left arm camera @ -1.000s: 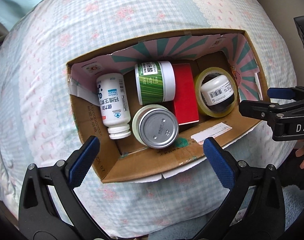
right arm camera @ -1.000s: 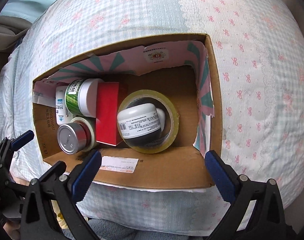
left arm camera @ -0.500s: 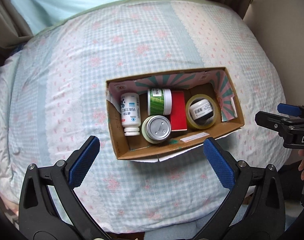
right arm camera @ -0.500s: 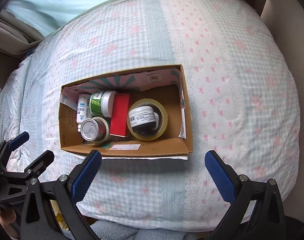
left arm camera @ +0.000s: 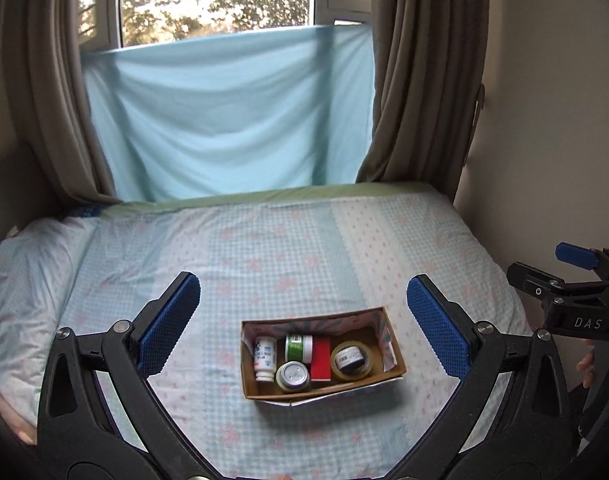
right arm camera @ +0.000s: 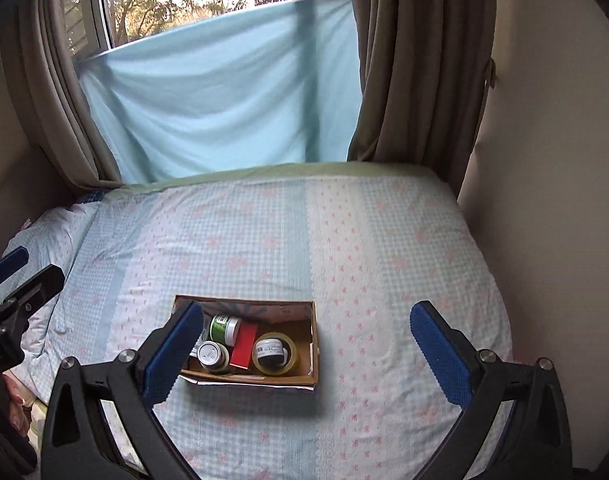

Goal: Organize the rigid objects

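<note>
A cardboard box [left arm camera: 328, 391] [right arm camera: 314, 346] lies on the bed. In it are a white bottle [left arm camera: 265, 358], a green-labelled jar [left arm camera: 299, 349] [right arm camera: 223, 329], a silver-lidded tin [left arm camera: 292, 375] [right arm camera: 211, 354], a red box [left arm camera: 320, 360] [right arm camera: 242, 344] and a tape roll [left arm camera: 367, 368] [right arm camera: 292, 360] ringing a small white-capped jar. My left gripper [left arm camera: 301, 281] [right arm camera: 34, 265] is open and holds nothing, well back from the box. My right gripper [right arm camera: 307, 308] [left arm camera: 540, 262] is open too, also far from it. Its left finger hides the bottle in the right wrist view.
The bed [left arm camera: 264, 248] carries a blue and pink checked sheet, with a pillow [left arm camera: 20, 280] at its left. A wall [right arm camera: 544, 200] runs along the right side. Brown curtains [left arm camera: 420, 80] and a blue cloth [left arm camera: 224, 120] hang at the window behind. A hand [left arm camera: 584, 368] shows at the right edge.
Both grippers have drawn back and up from close over the box, so the whole bed and the window now show. The box's contents have not shifted.
</note>
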A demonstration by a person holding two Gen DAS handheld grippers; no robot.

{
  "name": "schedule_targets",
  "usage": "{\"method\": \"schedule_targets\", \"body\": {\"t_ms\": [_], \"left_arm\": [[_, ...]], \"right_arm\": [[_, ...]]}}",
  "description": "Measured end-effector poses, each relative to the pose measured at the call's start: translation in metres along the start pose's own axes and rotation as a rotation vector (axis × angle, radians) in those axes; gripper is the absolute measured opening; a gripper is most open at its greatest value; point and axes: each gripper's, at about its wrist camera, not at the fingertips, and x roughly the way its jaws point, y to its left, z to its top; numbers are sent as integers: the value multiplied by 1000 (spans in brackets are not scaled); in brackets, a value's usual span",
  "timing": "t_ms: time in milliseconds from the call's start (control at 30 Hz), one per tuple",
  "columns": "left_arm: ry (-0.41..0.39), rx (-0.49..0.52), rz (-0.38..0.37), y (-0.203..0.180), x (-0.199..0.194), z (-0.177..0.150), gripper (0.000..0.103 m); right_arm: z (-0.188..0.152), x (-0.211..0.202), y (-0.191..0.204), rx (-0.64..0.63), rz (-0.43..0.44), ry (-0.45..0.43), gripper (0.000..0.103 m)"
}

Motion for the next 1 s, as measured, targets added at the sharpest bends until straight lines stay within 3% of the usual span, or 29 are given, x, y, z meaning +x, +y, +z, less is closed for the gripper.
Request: {"method": "schedule_targets", "body": {"t_ms": [300,1000], "left_arm": [[-93,-27,48,-45,-47,-20,103],[-167,-51,42,-79,-73,-35,103]], "right_arm": [[-14,-71,-26,-35,-31,-168,103],[-39,-100,-62,-23,-39,-248,103]]}}
